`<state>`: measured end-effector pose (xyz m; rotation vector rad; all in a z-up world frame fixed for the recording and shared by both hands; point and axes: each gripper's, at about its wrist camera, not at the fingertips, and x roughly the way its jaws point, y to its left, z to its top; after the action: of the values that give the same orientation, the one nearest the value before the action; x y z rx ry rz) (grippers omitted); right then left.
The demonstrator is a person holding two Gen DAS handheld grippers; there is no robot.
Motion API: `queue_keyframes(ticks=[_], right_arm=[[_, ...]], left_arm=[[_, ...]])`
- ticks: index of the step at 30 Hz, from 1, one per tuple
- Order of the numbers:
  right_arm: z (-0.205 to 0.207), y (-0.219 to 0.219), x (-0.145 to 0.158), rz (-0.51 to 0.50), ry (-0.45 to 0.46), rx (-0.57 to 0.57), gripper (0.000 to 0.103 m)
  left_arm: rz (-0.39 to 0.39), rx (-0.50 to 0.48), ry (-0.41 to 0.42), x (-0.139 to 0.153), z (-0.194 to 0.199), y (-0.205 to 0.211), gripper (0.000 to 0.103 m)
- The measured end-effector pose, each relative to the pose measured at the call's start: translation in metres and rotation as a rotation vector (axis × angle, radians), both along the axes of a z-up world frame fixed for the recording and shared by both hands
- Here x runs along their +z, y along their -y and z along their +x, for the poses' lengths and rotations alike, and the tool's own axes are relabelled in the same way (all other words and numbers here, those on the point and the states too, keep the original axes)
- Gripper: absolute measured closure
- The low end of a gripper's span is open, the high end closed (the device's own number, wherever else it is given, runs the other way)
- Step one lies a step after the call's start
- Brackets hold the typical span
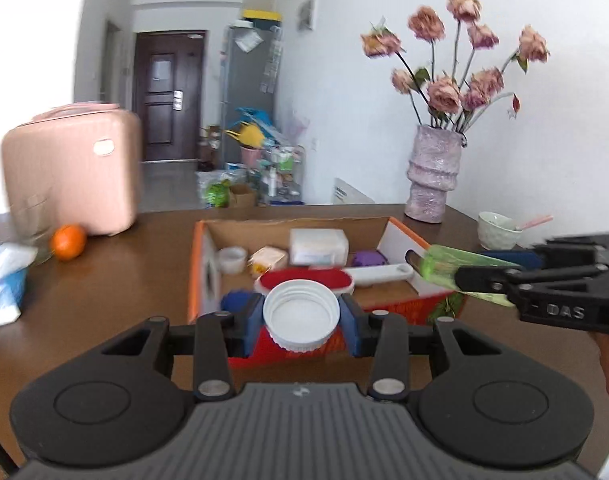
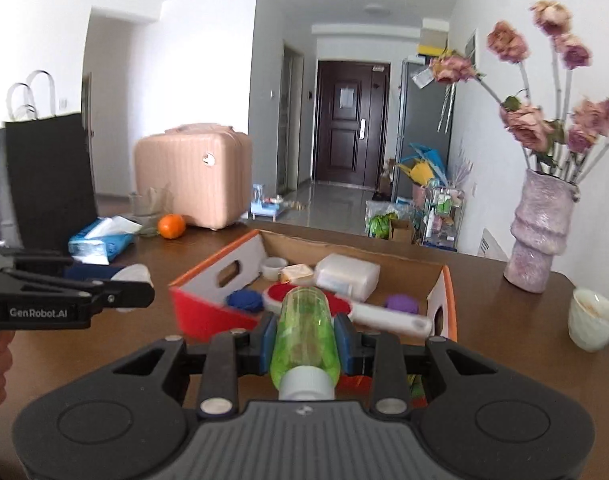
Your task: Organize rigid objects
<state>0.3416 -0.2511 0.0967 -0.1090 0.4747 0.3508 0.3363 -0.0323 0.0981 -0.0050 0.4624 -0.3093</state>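
Note:
My left gripper (image 1: pixel 301 316) is shut on a white screw cap (image 1: pixel 301 314), held above the near edge of the open cardboard box (image 1: pixel 296 224). My right gripper (image 2: pixel 304 336) is shut on a clear green bottle (image 2: pixel 304 332) with a grey neck, held lengthwise over the box's near side (image 2: pixel 208 312). The bottle and right gripper also show at the right of the left wrist view (image 1: pixel 456 270). The box holds a red-and-white lint brush (image 2: pixel 368 312), a blue ball (image 2: pixel 244 300), a purple object (image 2: pixel 402 303), a clear plastic case (image 2: pixel 346 272), a small white cup (image 2: pixel 274 267) and a small yellow packet (image 1: pixel 268 258).
On the brown table (image 1: pixel 116 280) stand a pink case (image 1: pixel 72 168), an orange (image 1: pixel 67 241), a tissue pack (image 2: pixel 100 240), a black paper bag (image 2: pixel 44 176), a purple vase of dried roses (image 2: pixel 538 232) and a white bowl (image 2: pixel 590 318).

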Motion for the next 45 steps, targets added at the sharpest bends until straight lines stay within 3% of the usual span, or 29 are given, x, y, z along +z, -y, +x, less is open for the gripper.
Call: queue_keyframes(ticks=[5,11,13,17,24,35,37,38,40,45], right_arm=[[0.091,0.000,-0.017,-0.077,-0.128,0.041,0.073],[0.152,-0.002,-0.055,-0.158,-0.262,0.107,0.073],[0.160,-0.001,-0.063,-0.170,-0.250,0.101,0.073],[0.167,0.010,-0.064,-0.155,-0.207,0.061,0.048],[0.180,0.019,-0.056,-0.153,-0.193,0.029,0.044],[0.160,0.022,-0.025,-0.142,-0.131,-0.006,0.042],[0.147,0.023,-0.016,-0.134,-0.094,-0.028,0.036],[0.139,0.025,-0.013,-0.131,-0.069,-0.043,0.028],[0.121,0.030,-0.007,-0.116,0.000,-0.077,0.020],[0.066,0.048,-0.010,0.038,0.177,-0.183,0.003]], left_arm=[[-0.023,-0.071,-0.137,-0.019,0.078,0.017,0.063],[-0.009,-0.100,-0.226,-0.051,0.122,0.025,0.060],[-0.034,-0.098,-0.249,-0.057,0.131,0.021,0.036],[-0.044,-0.080,-0.246,-0.060,0.147,0.013,0.028],[-0.059,-0.002,-0.267,-0.058,0.176,0.004,0.017],[0.016,0.029,-0.138,-0.028,0.149,0.004,0.007],[0.025,0.039,-0.110,-0.020,0.138,0.003,0.005],[0.030,0.050,-0.086,-0.016,0.131,0.003,0.004],[0.038,0.091,-0.005,-0.010,0.113,0.001,0.000],[0.111,0.175,0.184,-0.006,0.074,0.005,0.000]])
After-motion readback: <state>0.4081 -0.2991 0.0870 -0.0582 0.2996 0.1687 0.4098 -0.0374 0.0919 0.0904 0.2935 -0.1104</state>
